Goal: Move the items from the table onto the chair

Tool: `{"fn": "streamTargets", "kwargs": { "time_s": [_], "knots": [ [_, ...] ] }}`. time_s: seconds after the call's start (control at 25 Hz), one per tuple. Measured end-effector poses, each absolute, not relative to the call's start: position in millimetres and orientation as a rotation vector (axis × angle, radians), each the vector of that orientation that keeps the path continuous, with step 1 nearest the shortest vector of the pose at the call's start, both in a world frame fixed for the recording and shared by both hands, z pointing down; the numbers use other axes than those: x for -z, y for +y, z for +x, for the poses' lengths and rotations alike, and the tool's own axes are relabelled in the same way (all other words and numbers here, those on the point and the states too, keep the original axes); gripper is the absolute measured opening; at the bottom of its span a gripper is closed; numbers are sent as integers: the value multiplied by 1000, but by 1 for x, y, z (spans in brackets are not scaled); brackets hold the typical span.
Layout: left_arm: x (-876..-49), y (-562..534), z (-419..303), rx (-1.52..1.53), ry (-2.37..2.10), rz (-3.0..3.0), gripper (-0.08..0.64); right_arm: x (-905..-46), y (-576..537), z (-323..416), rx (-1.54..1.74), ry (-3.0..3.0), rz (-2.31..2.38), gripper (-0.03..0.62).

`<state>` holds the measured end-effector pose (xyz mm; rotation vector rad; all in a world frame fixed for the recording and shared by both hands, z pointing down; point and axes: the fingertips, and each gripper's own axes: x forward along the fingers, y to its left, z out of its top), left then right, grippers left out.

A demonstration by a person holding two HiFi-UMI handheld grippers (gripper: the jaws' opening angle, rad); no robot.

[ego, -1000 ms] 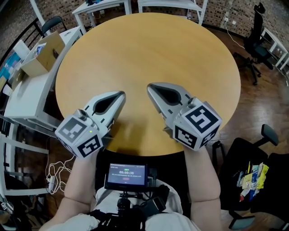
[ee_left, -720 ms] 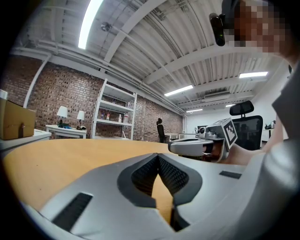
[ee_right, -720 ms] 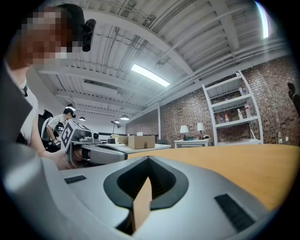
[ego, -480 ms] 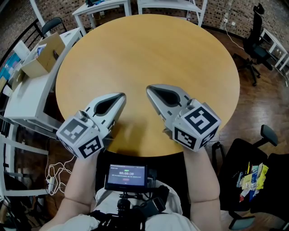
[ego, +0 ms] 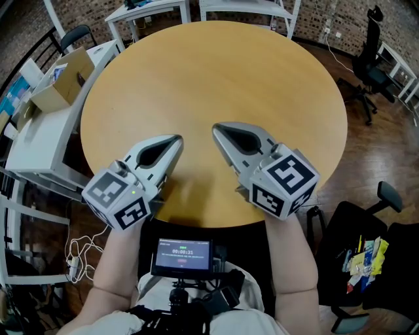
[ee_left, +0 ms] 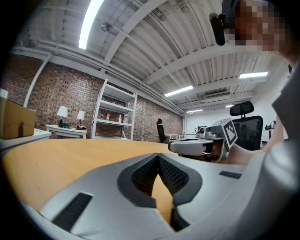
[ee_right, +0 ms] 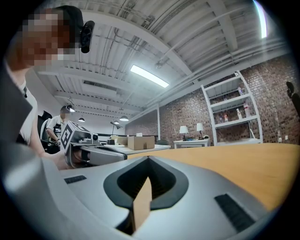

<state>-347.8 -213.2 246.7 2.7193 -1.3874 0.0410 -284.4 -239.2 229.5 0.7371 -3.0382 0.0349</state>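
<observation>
The round wooden table has nothing lying on its top. My left gripper rests near the table's front edge, level, its jaws shut with nothing between them; in the left gripper view the left gripper shows its tips meeting. My right gripper lies beside it, also shut and holding nothing, with its tips together in the right gripper view. A black chair at the lower right carries several colourful packets.
A white side table with a cardboard box stands at the left. White desks are behind the round table, a black office chair at the far right. Cables lie on the floor at the lower left.
</observation>
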Motion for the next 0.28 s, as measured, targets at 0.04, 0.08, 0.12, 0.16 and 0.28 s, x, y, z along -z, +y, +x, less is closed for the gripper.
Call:
{"fn": "streamTargets", "kwargs": {
  "time_s": [0.04, 0.08, 0.12, 0.16, 0.28],
  "knots": [
    [-247, -213, -348, -42, -1386, 2719, 11, -230, -239, -284, -38, -3038, 737, 0],
    [-247, -213, -347, -42, -1385, 2719, 11, -230, -239, -284, -40, -3038, 736, 0],
    [-246, -213, -347, -43, -1385, 2720, 11, -230, -239, -284, -39, -3038, 736, 0],
    [-246, -214, -346, -42, -1385, 2724, 11, -229, -239, -283, -36, -3039, 737, 0],
    [-241, -216, -344, -38, -1389, 2740, 11, -224, -241, -282, -14, -3047, 738, 0]
  ]
}}
